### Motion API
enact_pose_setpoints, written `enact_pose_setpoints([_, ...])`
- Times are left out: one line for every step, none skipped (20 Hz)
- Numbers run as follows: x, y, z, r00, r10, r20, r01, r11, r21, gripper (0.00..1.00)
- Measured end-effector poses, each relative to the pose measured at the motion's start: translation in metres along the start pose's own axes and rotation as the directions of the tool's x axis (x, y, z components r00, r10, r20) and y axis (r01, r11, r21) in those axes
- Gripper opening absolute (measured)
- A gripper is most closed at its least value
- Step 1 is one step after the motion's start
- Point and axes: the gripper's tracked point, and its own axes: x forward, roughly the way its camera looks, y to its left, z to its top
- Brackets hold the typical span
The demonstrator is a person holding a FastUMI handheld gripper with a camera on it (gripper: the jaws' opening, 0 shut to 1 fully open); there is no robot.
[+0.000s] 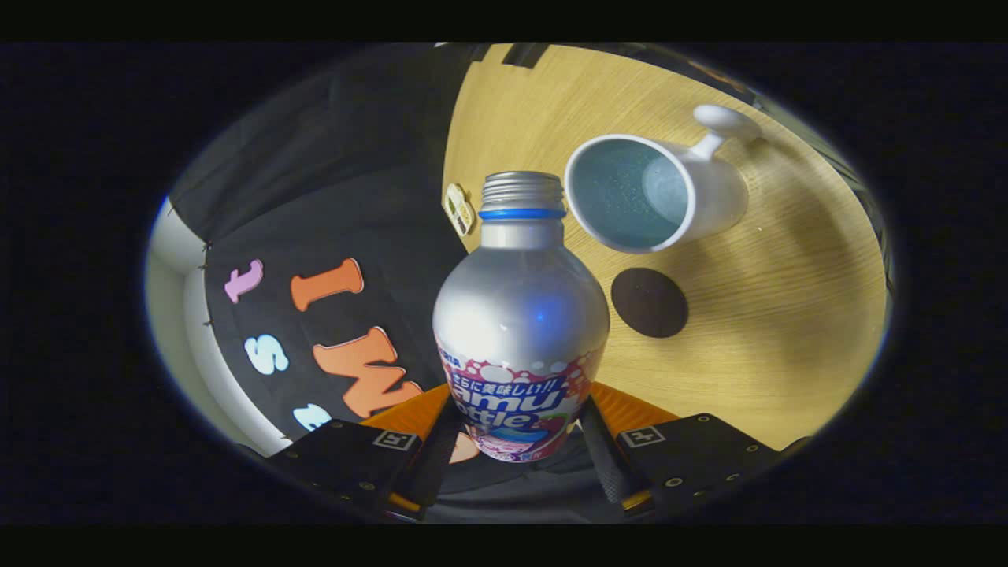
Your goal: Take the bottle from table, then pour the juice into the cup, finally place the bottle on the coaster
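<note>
My gripper (516,437) is shut on a silver metal bottle (520,315) with a printed label and a blue neck ring; both fingers press its lower body. The bottle is uncapped and lifted off the table, and the whole scene looks tilted. Its open mouth points toward a white cup (654,193) with a handle and a pale blue inside, which stands on the wooden table (787,315) just beyond the bottle's neck. The cup looks empty. A round dark coaster (650,302) lies flat on the table between the cup and the bottle's shoulder, apart from both.
A small white tag (458,209) sits at the table's edge beside the bottle's neck. The booth's black cloth wall (331,197) runs along that edge. Bare wood extends past the coaster and the cup.
</note>
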Motion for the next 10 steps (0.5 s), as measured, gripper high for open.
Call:
enact_pose_setpoints([0.001,-0.004,-0.001,1.0,-0.01,0.003,0.01,0.998,-0.058,0.78])
enact_pose_setpoints([0.002,-0.006,-0.002,1.0,-0.013,0.003,0.013,0.993,-0.121,0.78])
enact_pose_setpoints([-0.001,-0.007,-0.004,1.0,-0.018,0.005,0.018,0.982,-0.188,0.78])
enact_pose_setpoints([-0.001,-0.006,-0.005,1.0,-0.021,0.013,0.023,0.966,-0.258,0.78])
enact_pose_setpoints([-0.003,-0.008,-0.004,0.999,-0.025,0.026,0.032,0.943,-0.332,0.78])
enact_pose_setpoints([-0.002,-0.008,-0.003,0.998,-0.032,0.047,0.048,0.912,-0.407,0.78])
enact_pose_setpoints([-0.001,-0.008,0.0,0.997,-0.037,0.069,0.066,0.87,-0.489,0.78])
enact_pose_setpoints([0.0,-0.01,0.002,0.995,-0.05,0.091,0.093,0.821,-0.564,0.78])
enact_pose_setpoints([-0.001,-0.016,0.007,0.99,-0.07,0.125,0.134,0.764,-0.632,0.78])
enact_pose_setpoints([-0.004,-0.018,0.011,0.985,-0.079,0.151,0.162,0.704,-0.692,0.78])
